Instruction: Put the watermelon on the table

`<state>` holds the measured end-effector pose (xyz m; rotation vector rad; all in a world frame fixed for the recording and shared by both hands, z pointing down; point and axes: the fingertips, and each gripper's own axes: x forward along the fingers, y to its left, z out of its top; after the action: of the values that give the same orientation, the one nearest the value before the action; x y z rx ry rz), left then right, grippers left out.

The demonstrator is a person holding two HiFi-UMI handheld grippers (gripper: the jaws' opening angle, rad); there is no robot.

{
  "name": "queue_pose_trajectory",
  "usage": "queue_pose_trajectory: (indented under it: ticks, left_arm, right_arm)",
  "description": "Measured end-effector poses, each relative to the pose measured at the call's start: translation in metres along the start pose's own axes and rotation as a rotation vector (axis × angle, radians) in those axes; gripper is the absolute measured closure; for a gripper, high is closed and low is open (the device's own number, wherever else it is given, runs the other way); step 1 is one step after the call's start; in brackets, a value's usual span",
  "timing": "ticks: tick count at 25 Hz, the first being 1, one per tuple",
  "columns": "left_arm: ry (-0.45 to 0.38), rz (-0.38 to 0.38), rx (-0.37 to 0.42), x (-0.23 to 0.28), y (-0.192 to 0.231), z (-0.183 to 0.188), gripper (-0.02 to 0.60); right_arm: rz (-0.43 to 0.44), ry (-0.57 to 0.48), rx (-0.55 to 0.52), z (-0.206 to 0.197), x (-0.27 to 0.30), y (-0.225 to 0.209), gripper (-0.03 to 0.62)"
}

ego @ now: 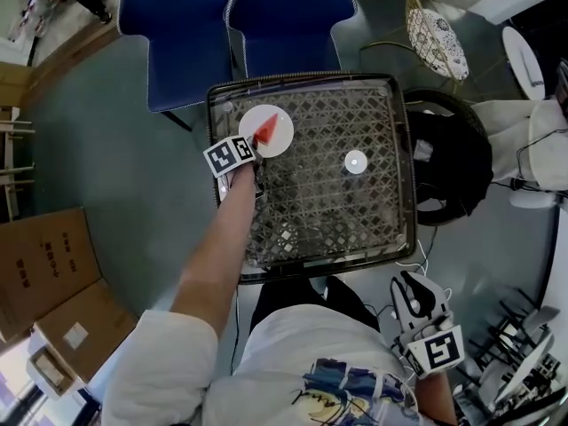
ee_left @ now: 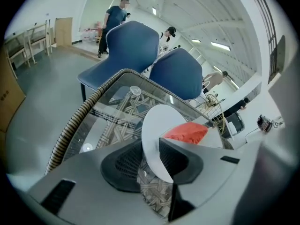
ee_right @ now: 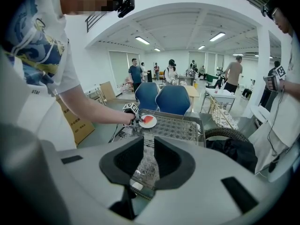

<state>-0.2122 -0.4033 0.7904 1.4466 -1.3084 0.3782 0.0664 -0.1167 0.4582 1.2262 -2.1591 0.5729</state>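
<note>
A red watermelon slice (ego: 266, 129) lies on a small white plate (ego: 280, 139) over the far left part of the glass-topped woven table (ego: 373, 229). My left gripper (ego: 252, 152) is shut on the plate's near edge. In the left gripper view the plate (ee_left: 157, 123) stands between the jaws and the watermelon (ee_left: 187, 131) shows just past my left gripper (ee_left: 157, 158). I cannot tell whether the plate touches the glass. My right gripper (ego: 410, 293) hangs by my body, off the table's near right corner, jaws together and empty; in its own view my right gripper (ee_right: 147, 161) points at the table.
A small white disc (ego: 356, 161) lies on the glass right of the plate. Two blue chairs (ego: 288, 16) stand behind the table. A black bag on a tyre (ego: 453, 162) sits at the right, cardboard boxes (ego: 44, 269) at the left. People stand in the hall.
</note>
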Motion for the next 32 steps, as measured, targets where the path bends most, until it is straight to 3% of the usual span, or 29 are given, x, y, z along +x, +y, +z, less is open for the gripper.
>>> queue_pose_trajectory:
  ticks: [7,13,21,27,32]
  left_arm:
    - [-0.015,0.088,0.092,-0.001,0.001,0.0,0.472]
    - [-0.048,0.115,0.092,-0.009,0.008,0.003,0.472]
    - [-0.11,0.131,0.107,-0.054,0.002,-0.011,0.472]
    - [-0.198,0.04,0.142,-0.128,-0.038,-0.042,0.472]
    - [-0.216,-0.144,0.201,-0.204,-0.096,-0.105,0.498]
  right_arm:
    - [0.004,0.004,0.002,-0.008,-0.008,-0.002,0.533]
    - [-0.021,-0.01,-0.002,-0.017,-0.02,-0.013,0.533]
    - [0.024,-0.071,-0.025,-0.028,-0.033,-0.026,0.533]
    - [0.128,-0.159,-0.083,-0.034,-0.046,-0.035,0.533]
    - [0.227,-0.214,-0.139,-0.04,-0.07,-0.04,0.533]
